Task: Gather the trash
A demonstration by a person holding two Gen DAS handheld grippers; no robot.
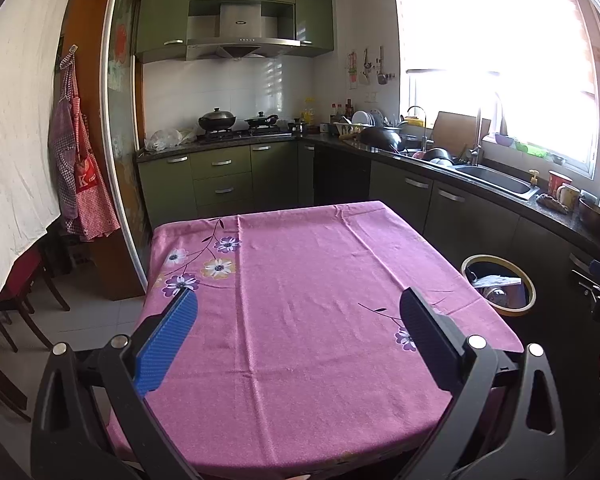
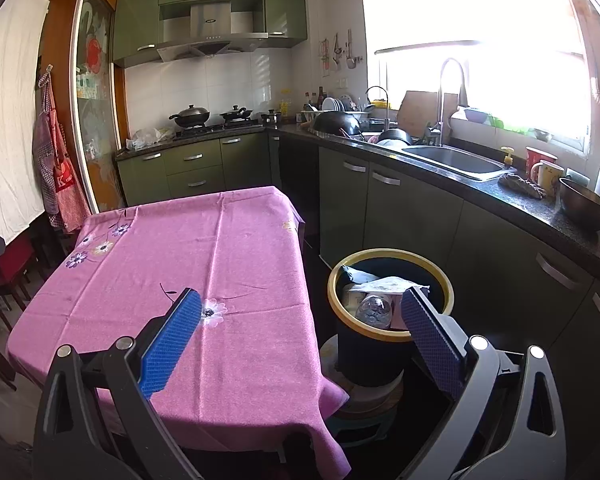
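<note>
Both pairs of fingers spread, holding nothing. Trash, a clear plastic bottle among papers, inside the dark yellow-rimmed bin, close under the right gripper; left gripper over the pink-clothed surface.

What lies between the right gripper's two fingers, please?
In the right wrist view, the open right gripper frames the pink tablecloth's corner and the bin's near rim, with a bottle inside; nothing is gripped.
</note>
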